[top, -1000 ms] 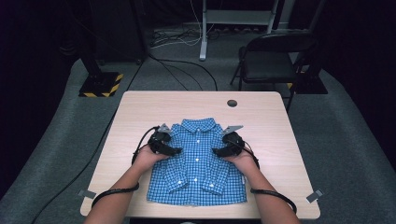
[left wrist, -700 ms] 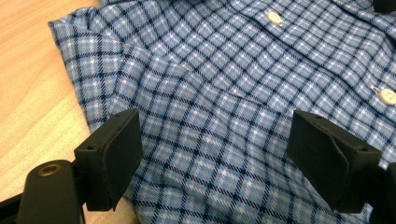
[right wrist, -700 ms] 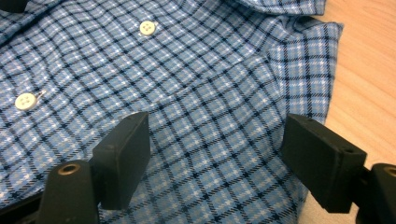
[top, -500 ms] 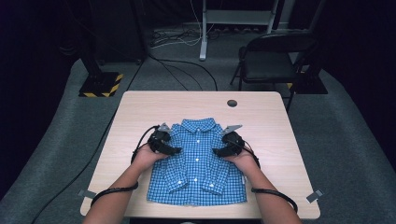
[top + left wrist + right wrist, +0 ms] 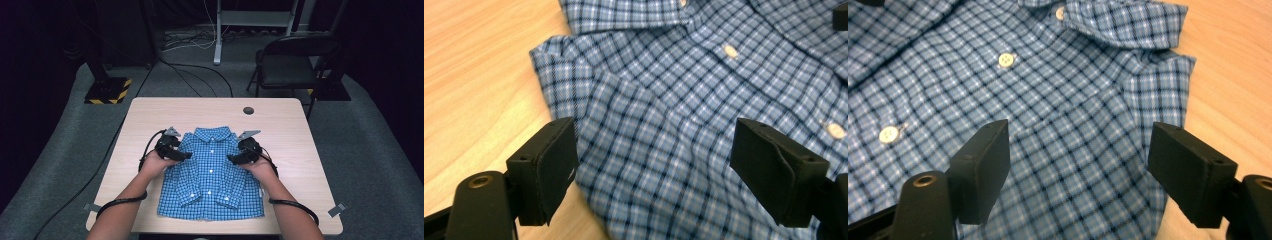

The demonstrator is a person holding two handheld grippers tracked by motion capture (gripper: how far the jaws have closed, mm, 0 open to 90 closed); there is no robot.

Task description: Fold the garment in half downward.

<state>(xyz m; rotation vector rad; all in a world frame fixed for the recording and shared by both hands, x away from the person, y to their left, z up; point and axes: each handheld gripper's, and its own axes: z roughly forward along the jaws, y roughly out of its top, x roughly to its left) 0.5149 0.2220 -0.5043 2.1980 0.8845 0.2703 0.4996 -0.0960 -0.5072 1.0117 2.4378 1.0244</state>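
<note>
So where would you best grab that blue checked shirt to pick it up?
Probably at the shoulders, one gripper each side, coming in from the outer edges. The shirt lies flat and buttoned, so only its folded shoulder edges offer a ridge to pinch. The left gripper and right gripper are open there.

From the high view, my left gripper [image 5: 181, 154] and right gripper [image 5: 236, 158] cover parts of the shirt [image 5: 210, 175] at its shoulders. The small dark round thing [image 5: 248, 110] on the table [image 5: 280, 130] is too small to identify. Both gripper views cut off the shirt at their edges
</note>
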